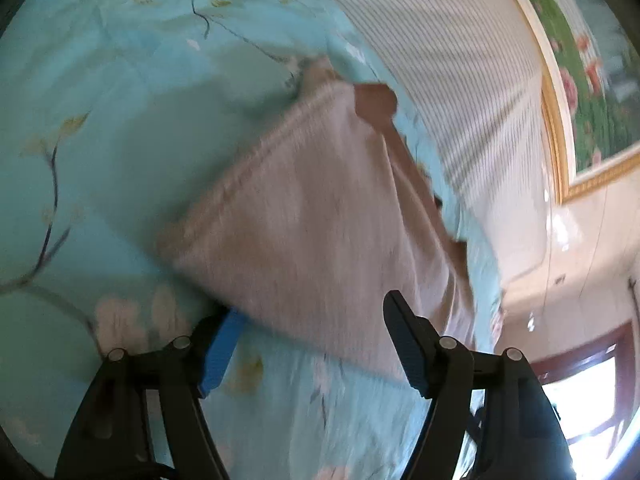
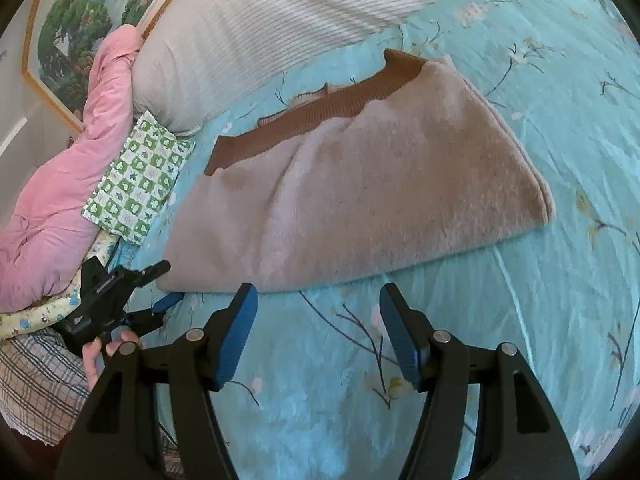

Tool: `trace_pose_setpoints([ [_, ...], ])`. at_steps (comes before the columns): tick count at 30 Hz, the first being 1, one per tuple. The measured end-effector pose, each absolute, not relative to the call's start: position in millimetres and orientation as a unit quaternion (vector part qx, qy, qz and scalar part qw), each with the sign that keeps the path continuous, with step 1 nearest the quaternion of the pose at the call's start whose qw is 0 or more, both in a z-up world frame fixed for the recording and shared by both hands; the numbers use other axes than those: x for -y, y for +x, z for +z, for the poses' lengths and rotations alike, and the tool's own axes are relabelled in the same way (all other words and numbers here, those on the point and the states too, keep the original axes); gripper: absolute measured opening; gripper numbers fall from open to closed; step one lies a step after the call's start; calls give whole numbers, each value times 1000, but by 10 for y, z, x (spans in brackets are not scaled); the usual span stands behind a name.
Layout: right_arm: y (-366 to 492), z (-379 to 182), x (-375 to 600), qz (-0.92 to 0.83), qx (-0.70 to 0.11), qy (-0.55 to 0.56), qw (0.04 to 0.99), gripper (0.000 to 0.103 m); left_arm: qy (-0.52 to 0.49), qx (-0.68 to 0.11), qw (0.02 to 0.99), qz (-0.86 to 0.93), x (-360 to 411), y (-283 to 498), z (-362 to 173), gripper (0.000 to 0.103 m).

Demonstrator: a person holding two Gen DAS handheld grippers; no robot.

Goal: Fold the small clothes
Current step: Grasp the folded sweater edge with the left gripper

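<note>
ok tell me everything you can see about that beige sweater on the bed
The sweater is a soft, fuzzy beige knit with a darker brown ribbed band along its far edge. It lies flat on the turquoise floral bedspread, apparently folded into a broad wedge with a doubled edge on one side. The left tongs are open at its near corner, one finger tucked under it; the right tongs hover open, short of its near edge.

One beige sweater (image 2: pixel 360 184) lies on my one teal floral bedspread (image 2: pixel 560 280); one brown collar (image 2: pixel 320 108) on it; two tongs in my hands — the left gripper (image 2: pixel 160 286) and the right gripper (image 2: pixel 316 336); one pink quilt (image 2: pixel 60 184); one green checked cloth (image 2: pixel 138 184); one white ribbed pillow (image 2: pixel 260 40); one framed painting (image 2: pixel 72 20) — gold-edged.
</note>
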State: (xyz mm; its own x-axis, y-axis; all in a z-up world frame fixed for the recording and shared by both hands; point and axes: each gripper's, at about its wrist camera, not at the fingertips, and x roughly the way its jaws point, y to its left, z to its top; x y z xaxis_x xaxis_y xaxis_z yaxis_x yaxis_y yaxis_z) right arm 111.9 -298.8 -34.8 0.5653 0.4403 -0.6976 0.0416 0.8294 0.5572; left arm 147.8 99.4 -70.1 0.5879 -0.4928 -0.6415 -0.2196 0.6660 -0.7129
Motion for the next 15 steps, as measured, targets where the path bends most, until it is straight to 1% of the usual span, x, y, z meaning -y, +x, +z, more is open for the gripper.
trace_pose_setpoints([
  [3,1173,-346,3023,118,-450,272,843,65,-405,-427,806,-66,-1053,1623,-698,71],
  [5,1223,-353,3044,119,-449,273,843,65,-396,-417,817,-52,-1044,1725,-679,65],
  [6,1249,-358,3056,119,-449,273,842,65,-384,-416,823,-46,-1017,1776,-661,55],
  [7,1282,-364,3065,119,-449,273,842,65,-373,-417,828,-42,-982,1822,-644,41],
  [8,1317,-373,3074,120,-449,272,842,65,-359,-419,833,-42,-926,1877,-625,35],
  [9,1350,-380,3079,120,-449,272,843,65,-350,-419,837,-45,-873,1909,-598,23],
  [10,1385,-389,3093,120,-448,273,843,65,-342,-416,841,-47,-844,1912,-569,16],
  [11,1432,-397,3117,122,-447,275,842,65,-323,-410,852,-46,-794,1905,-503,15],
  [12,1462,-398,3129,123,-446,277,842,65,-307,-405,860,-50,-742,1900,-444,10],
  [15,1589,-401,3204,128,-439,282,843,65,-262,-390,881,-59,-550,1868,-225,7],
])
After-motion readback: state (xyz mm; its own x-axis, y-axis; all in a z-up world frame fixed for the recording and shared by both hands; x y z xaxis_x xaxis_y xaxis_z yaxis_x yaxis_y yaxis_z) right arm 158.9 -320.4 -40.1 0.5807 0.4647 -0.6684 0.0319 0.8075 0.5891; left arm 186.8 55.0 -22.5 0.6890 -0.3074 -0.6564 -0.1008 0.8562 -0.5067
